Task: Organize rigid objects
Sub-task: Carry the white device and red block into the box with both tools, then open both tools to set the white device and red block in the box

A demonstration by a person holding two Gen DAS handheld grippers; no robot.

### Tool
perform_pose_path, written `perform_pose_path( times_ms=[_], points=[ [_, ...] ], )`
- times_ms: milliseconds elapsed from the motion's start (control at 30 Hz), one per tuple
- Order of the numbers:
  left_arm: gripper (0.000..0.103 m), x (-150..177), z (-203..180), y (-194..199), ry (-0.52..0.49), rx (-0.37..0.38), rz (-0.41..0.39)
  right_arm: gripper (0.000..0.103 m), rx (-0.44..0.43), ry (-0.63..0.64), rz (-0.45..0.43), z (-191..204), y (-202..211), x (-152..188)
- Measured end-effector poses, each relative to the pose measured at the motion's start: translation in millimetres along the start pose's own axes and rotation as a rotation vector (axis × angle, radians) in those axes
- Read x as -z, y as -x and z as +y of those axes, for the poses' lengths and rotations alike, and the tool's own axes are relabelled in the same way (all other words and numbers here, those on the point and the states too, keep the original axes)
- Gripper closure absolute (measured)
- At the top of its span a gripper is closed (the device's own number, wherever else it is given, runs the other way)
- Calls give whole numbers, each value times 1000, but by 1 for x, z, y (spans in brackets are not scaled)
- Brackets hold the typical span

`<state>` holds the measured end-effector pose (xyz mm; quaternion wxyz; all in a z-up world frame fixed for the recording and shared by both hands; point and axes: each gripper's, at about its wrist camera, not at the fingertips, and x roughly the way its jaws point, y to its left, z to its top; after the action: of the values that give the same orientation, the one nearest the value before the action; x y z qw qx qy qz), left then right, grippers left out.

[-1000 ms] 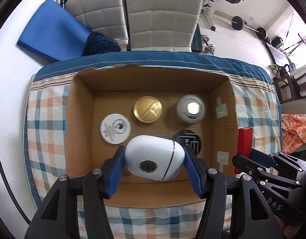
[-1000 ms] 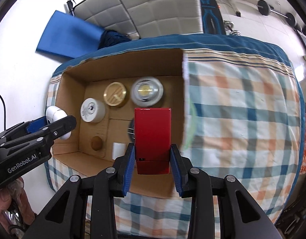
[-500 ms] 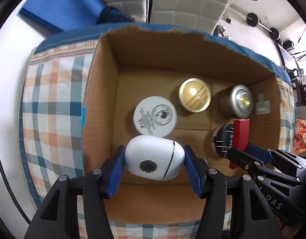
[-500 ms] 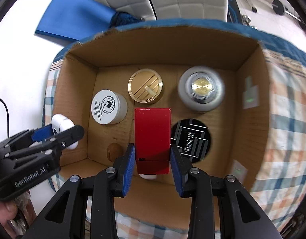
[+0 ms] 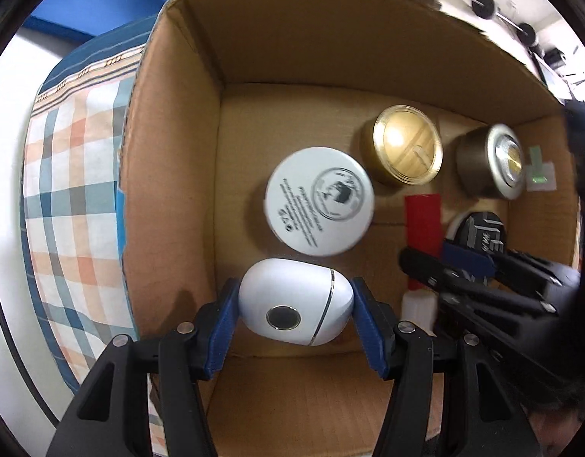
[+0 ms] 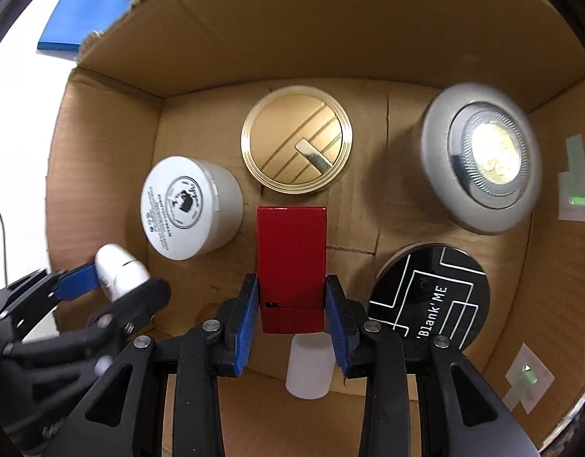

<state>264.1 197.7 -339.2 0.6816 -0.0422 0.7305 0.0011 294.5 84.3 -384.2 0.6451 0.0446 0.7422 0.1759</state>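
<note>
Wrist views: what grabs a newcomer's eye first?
The red box clamped in the right gripper dominates the right wrist view, low inside the cardboard box. In the left wrist view the left gripper pinches a white egg-shaped case near the box's left wall. Behind them, the silver puck light glares in the far right corner.

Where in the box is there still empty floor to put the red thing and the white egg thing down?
In the cardboard box, bare floor lies near the front wall, left of the small white cylinder, below the white jar. A thinner strip runs between the gold tin and black disc. The back row, with the silver lamp, is crowded.
</note>
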Motion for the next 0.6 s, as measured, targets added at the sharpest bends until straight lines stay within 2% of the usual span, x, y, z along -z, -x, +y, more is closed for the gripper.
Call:
perform_pose_path(
  times_ms=[67, 267, 600],
  points=[
    [48, 1, -2, -1, -15, 2, 7, 66, 9, 1, 9, 0, -4, 0],
    [48, -2, 0, -32, -20, 48, 106, 66, 39, 13, 60, -3, -22, -1],
    [48, -22, 7, -47, 7, 62, 104, 66, 42, 2, 57, -16, -22, -21]
  ],
)
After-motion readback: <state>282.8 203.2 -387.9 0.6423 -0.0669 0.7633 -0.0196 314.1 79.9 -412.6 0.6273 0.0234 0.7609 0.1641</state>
